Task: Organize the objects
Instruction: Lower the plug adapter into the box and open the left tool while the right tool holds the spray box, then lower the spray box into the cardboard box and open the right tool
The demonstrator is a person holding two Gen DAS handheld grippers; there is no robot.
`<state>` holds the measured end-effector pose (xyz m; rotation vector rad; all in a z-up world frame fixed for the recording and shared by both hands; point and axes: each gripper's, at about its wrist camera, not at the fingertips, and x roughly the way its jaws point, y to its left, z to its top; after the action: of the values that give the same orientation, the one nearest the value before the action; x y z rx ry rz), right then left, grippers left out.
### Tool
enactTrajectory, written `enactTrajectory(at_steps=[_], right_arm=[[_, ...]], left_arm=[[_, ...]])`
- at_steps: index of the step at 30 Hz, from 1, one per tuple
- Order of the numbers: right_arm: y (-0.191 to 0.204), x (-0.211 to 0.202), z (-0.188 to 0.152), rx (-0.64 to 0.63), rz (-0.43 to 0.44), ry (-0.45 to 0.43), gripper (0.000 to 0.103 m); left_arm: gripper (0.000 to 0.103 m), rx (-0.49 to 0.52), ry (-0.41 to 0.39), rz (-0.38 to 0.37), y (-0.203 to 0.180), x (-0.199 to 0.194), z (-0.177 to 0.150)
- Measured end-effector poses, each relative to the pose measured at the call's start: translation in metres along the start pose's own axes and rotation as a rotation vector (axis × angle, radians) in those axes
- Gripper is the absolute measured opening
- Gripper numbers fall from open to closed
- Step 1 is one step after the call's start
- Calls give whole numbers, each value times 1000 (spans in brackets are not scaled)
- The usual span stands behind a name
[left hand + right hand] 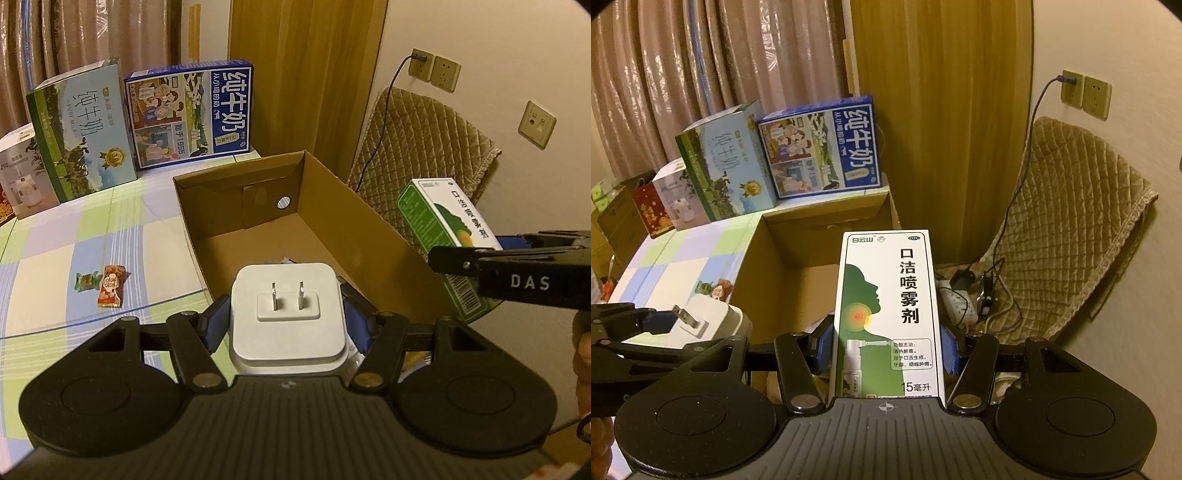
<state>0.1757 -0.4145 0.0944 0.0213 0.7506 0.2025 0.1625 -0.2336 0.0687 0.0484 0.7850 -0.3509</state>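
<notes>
My left gripper [287, 320] pinches the white plug adapter [288, 314] between its blue pads, prongs facing up; the open cardboard box [332, 206] lies just beyond those jaws. My right gripper [886, 349] clamps the spray carton [886, 314] upright, the box ahead-left.

The room was dim and warm-toned, with a yellowish cast over my wall [461, 44] and curtains [701, 74]. Both views bent hard toward the edges, with black corners at the fisheye rim. The white charger [288, 314] in the left wrist view looked bright but not blown out. Fine grain softened the milk cartons [820, 147] at upper left; print on the spray box [886, 314] stayed crisp.
</notes>
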Motion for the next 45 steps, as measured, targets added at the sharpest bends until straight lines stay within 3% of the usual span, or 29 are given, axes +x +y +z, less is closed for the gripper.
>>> enactTrajectory(at_steps=[7,9,26,28,29,45], right_arm=[[-5,6,1,12,-2,10,53],[-5,6,0,12,-1,14,53],[13,12,7,42,81,13,53],[9,13,9,85,141,-15,68],[6,14,10,115,157,-26,80],[19,-28,-18,85,99,-12,87]], left_arm=[[62,-8,58,-38,0,25,8],[70,-14,57,-37,2,28,9],[70,-52,27,5,25,4,-2],[70,-54,26,8,28,2,-3],[70,-57,27,10,29,2,-3],[84,-114,3,42,43,-33,-24]])
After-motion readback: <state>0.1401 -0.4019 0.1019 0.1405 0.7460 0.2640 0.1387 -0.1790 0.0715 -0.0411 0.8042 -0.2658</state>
